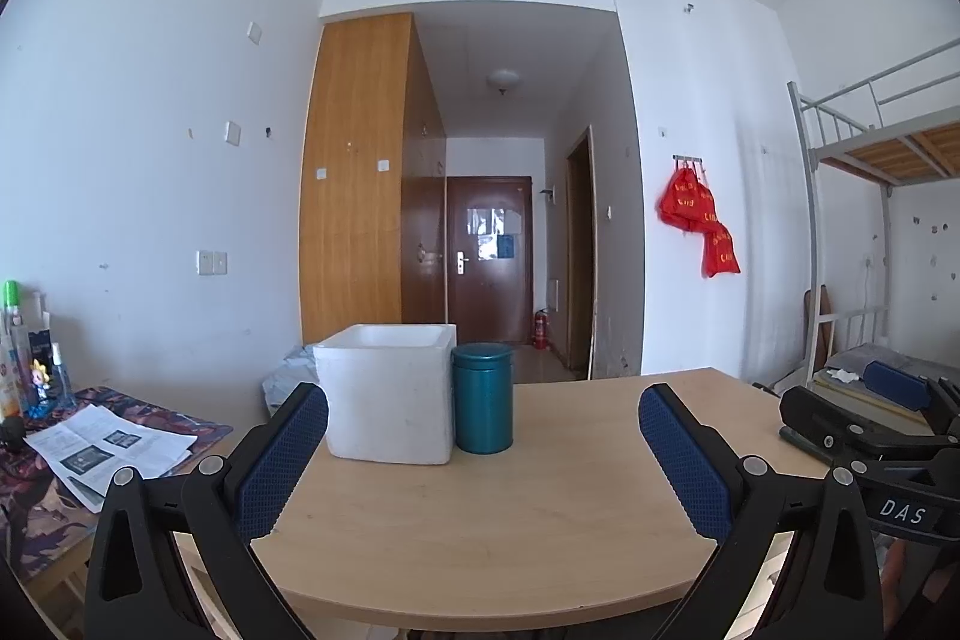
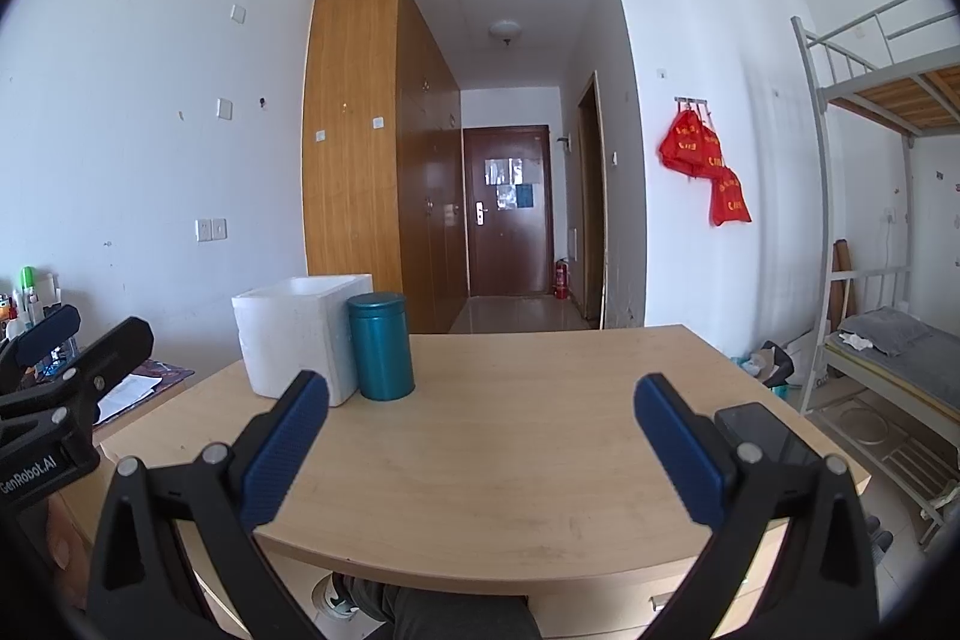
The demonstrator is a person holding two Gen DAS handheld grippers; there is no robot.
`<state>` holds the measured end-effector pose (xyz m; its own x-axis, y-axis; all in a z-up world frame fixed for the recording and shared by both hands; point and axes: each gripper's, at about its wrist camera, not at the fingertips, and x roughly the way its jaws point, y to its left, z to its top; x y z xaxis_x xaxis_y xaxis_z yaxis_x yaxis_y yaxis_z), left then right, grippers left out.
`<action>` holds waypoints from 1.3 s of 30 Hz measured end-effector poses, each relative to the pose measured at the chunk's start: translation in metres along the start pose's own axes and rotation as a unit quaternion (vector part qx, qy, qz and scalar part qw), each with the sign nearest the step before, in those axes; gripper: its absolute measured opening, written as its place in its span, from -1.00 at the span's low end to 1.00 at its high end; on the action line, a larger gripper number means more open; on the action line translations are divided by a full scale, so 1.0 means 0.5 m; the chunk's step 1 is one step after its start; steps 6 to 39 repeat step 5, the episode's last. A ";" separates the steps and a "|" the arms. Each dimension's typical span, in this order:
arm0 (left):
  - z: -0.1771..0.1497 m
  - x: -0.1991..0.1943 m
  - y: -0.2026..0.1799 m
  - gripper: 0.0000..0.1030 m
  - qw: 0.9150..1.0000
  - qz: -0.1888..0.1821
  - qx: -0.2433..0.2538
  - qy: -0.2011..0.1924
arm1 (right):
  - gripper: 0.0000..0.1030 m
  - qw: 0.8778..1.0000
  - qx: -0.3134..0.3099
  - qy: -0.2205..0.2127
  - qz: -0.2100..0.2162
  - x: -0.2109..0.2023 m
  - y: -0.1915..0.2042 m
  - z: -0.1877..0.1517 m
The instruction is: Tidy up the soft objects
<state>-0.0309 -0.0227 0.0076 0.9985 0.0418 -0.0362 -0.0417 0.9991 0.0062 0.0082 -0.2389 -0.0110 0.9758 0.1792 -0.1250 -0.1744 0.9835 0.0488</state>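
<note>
A white foam box (image 1: 390,394) stands on the wooden table (image 1: 510,508) with a teal tin canister (image 1: 483,397) touching its right side. Both also show in the right wrist view, the box (image 2: 300,340) and the canister (image 2: 381,346). My left gripper (image 1: 483,451) is open and empty, held above the table's near edge facing the box. My right gripper (image 2: 480,439) is open and empty, to the right of the left one (image 2: 60,388). No soft object shows in either view.
A black phone (image 2: 765,433) lies on the table's right edge. A side desk at left holds papers (image 1: 108,445) and bottles (image 1: 18,352). A bunk bed (image 2: 888,340) stands at right. Red bags (image 2: 705,160) hang on the wall.
</note>
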 end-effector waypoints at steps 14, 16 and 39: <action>-0.001 -0.004 -0.004 1.00 1.000 0.001 0.000 -0.003 | 1.00 1.000 0.000 0.002 0.000 0.003 0.000 -0.002; -0.001 -0.004 -0.004 1.00 1.000 0.001 0.000 -0.003 | 1.00 1.000 0.000 0.002 0.000 0.003 0.000 -0.002; -0.001 -0.004 -0.004 1.00 1.000 0.001 0.000 -0.003 | 1.00 1.000 0.000 0.002 0.000 0.003 0.000 -0.002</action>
